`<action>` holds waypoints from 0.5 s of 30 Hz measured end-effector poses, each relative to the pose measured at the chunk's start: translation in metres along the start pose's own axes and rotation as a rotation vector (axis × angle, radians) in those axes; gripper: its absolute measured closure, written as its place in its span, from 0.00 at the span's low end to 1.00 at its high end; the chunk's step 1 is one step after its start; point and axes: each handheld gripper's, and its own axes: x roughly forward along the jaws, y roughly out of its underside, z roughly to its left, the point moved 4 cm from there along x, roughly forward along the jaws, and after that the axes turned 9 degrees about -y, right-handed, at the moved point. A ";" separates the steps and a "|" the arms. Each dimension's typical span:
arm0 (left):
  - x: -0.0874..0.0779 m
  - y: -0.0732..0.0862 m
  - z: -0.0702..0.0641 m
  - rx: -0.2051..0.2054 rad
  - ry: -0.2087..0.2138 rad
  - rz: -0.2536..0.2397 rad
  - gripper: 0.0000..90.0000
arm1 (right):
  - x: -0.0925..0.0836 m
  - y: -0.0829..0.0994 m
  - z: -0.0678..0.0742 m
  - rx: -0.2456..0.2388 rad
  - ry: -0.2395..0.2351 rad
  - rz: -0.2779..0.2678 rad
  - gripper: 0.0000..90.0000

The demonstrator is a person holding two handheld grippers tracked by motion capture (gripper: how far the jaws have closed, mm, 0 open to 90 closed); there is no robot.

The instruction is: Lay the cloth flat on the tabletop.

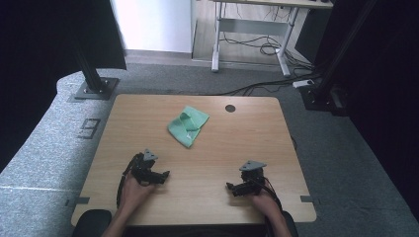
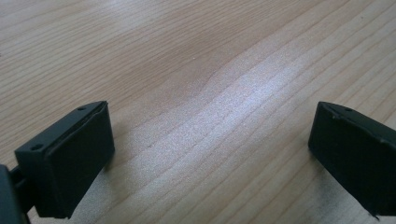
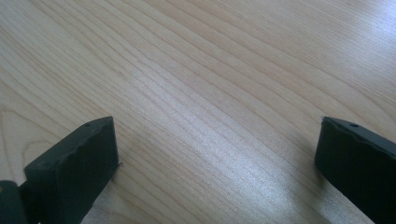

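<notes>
Grippers, left (image 1: 165,174) and right (image 1: 229,186), gape empty over table (image 1: 237,143); apparently folded green cloth (image 1: 188,126) beyond.

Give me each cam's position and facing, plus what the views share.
High view: above the person's side, looking forward and down on the light wooden table with a crumpled green cloth; both hands, left gripper and right gripper show.
Left gripper view: rides the left gripper, aimed along its wide-apart black jaws at bare wood.
Right gripper view: same on the right gripper, jaws apart.
Shared: the tabletop's wood grain in all three.
</notes>
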 end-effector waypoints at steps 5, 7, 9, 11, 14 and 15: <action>0.000 -0.001 0.000 0.003 0.004 0.000 0.00 | 0.000 0.000 0.000 -0.001 0.000 0.000 0.00; 0.001 -0.002 -0.001 0.014 0.013 -0.003 0.00 | 0.000 0.000 0.000 0.000 -0.001 0.000 0.00; 0.002 -0.002 -0.002 0.022 0.018 -0.003 0.00 | 0.000 0.000 0.000 -0.001 -0.001 0.000 0.00; 0.002 -0.003 -0.002 0.022 0.019 -0.003 0.00 | 0.000 0.000 0.000 -0.001 -0.001 0.000 0.00; 0.002 -0.003 -0.002 0.022 0.019 -0.003 0.00 | 0.000 0.000 0.000 -0.002 -0.002 0.000 0.00; 0.002 -0.003 -0.002 0.022 0.019 -0.003 0.00 | 0.000 0.000 0.000 -0.002 -0.002 0.000 0.00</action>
